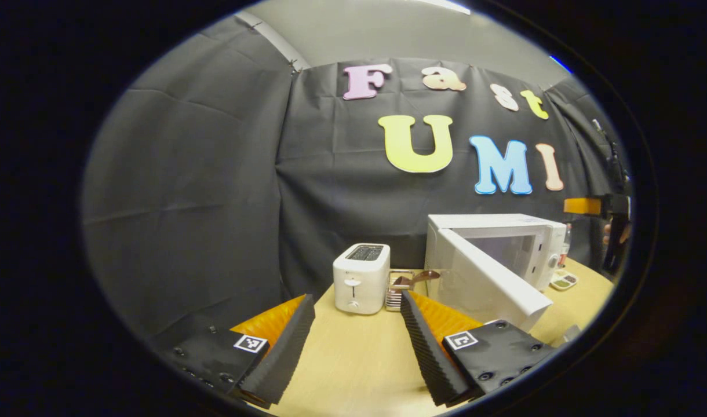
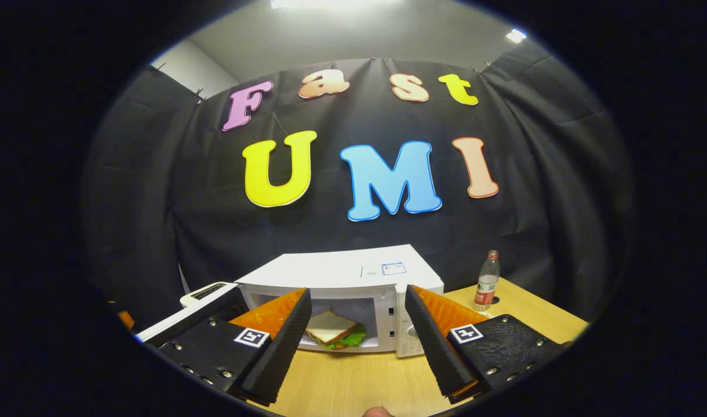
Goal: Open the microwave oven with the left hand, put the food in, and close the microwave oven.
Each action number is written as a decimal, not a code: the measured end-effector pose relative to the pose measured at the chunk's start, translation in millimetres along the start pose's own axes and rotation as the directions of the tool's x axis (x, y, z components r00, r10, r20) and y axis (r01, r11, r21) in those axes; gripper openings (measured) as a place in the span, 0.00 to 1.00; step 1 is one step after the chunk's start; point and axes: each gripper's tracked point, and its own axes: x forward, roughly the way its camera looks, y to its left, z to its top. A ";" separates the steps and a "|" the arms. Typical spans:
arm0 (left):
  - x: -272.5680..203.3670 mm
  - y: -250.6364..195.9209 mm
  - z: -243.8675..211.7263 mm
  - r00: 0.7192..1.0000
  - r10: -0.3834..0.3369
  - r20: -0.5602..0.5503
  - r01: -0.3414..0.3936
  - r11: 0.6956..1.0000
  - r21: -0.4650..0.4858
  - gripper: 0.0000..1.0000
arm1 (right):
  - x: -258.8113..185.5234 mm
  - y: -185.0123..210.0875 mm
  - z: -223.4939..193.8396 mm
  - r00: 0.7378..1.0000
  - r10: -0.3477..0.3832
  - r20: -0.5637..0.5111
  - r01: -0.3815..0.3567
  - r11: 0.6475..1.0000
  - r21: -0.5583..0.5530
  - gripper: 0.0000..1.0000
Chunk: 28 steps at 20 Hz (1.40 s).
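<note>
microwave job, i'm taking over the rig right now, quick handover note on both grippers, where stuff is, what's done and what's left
Left gripper: open, holding nothing, over the table in front of the toaster.
Right gripper: open, holding nothing, facing the microwave.
Microwave door: swung open.
Sandwich: inside the microwave.
Done: door opened, food in.
Left: close the door with the left gripper.
</note>
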 end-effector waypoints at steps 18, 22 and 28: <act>-11.3 -75.1 -36.9 0.992 -0.067 -0.104 0.071 0.997 0.030 0.08 | -99.0 -95.9 43.3 0.998 -0.055 0.042 0.056 0.998 -0.021 0.98; -13.9 -109.6 -35.3 0.981 -0.154 -0.122 0.157 0.987 0.018 0.07 | -109.6 -105.5 38.0 0.998 -0.061 0.023 0.062 0.998 -0.027 0.98; -13.1 -180.5 -22.0 0.948 -0.298 -0.112 0.303 0.953 0.025 0.07 | -125.9 -126.2 42.2 0.995 -0.099 0.020 0.100 0.994 -0.049 0.98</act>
